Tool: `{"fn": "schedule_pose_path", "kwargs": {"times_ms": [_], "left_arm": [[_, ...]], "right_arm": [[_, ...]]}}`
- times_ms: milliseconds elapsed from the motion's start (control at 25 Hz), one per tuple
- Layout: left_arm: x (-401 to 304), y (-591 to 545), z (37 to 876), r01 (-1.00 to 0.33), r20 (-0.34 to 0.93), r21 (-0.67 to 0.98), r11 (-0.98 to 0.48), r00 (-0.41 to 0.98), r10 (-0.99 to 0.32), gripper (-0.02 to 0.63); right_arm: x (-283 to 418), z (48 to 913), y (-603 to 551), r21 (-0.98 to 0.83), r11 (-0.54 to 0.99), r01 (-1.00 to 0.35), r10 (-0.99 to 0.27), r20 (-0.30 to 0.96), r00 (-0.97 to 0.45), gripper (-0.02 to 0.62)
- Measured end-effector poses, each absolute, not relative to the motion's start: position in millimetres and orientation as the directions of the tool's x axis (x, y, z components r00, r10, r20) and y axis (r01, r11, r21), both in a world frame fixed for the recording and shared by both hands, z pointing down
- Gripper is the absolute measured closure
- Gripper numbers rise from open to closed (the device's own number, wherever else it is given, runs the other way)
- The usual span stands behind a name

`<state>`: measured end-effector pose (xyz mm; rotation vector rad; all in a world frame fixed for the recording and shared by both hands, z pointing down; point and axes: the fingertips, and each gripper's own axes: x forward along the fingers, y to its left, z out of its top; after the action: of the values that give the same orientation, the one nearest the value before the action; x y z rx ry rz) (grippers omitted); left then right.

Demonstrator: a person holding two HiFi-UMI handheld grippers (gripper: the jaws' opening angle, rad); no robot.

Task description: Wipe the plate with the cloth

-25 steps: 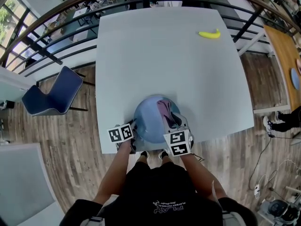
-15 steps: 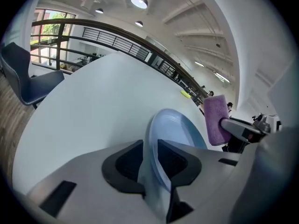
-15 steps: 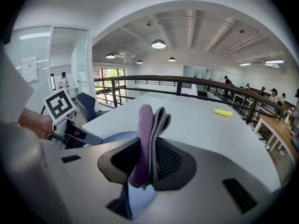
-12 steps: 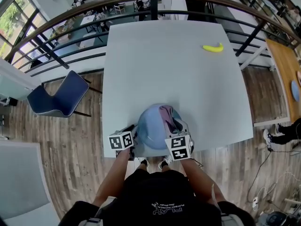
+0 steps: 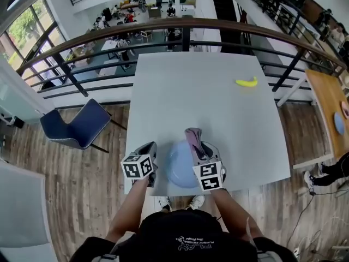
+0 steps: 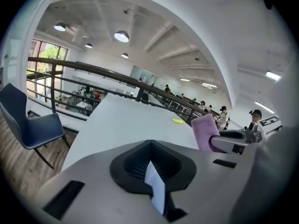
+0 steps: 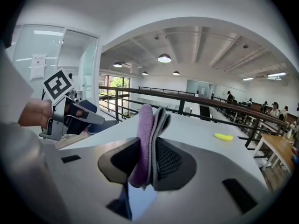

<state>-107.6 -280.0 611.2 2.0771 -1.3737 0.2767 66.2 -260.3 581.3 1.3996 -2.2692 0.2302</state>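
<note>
A pale blue plate [image 5: 177, 171] lies on the white table [image 5: 196, 91] close to its near edge. My right gripper [image 5: 194, 146] hangs over the plate's right part, shut on a folded purple and grey cloth [image 7: 147, 125] that sticks up from its jaws [image 5: 192, 137]. My left gripper [image 5: 151, 146] is just left of the plate and apart from it. Its jaws have just been closing and now meet with nothing between them [image 6: 150, 164]. The left gripper view shows the cloth [image 6: 204, 132] off to the right.
A yellow banana [image 5: 246, 82] lies at the far right of the table. A blue chair [image 5: 82, 125] stands on the wooden floor to the left. A dark railing [image 5: 185, 26] runs behind the table, and a wooden table [image 5: 330, 108] is at the right.
Both grippers have risen. The left one has left the plate's left rim and now sits apart from it. The cloth has lifted off the plate's surface with the right gripper.
</note>
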Motion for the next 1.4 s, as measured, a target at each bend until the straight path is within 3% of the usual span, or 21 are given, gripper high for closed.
{"fn": "schedule_pose_path", "kwargs": {"times_ms": [200,640,1400], "left_arm": [[-105.5,-291.9,554.9,-0.886,0.354,0.34,-0.315,0.431,-0.83,0.594],[-79.9,-299.0,473.9,-0.896,0.176,0.178,-0.406,0.435,-0.883,0.592],[-70.9,-287.3,459.5,-0.859,0.128,0.224,-0.46,0.494,-0.86,0.592]], "right_arm": [[66.0,536.1,-271.6,0.122,0.443,-0.888,-0.847,0.381,-0.371,0.491],[89.1,467.9,-283.8,0.134,0.358,-0.924,-0.92,0.217,-0.325,0.491],[90.5,454.6,-277.7,0.155,0.32,-0.935,-0.942,0.161,-0.296,0.492]]}}
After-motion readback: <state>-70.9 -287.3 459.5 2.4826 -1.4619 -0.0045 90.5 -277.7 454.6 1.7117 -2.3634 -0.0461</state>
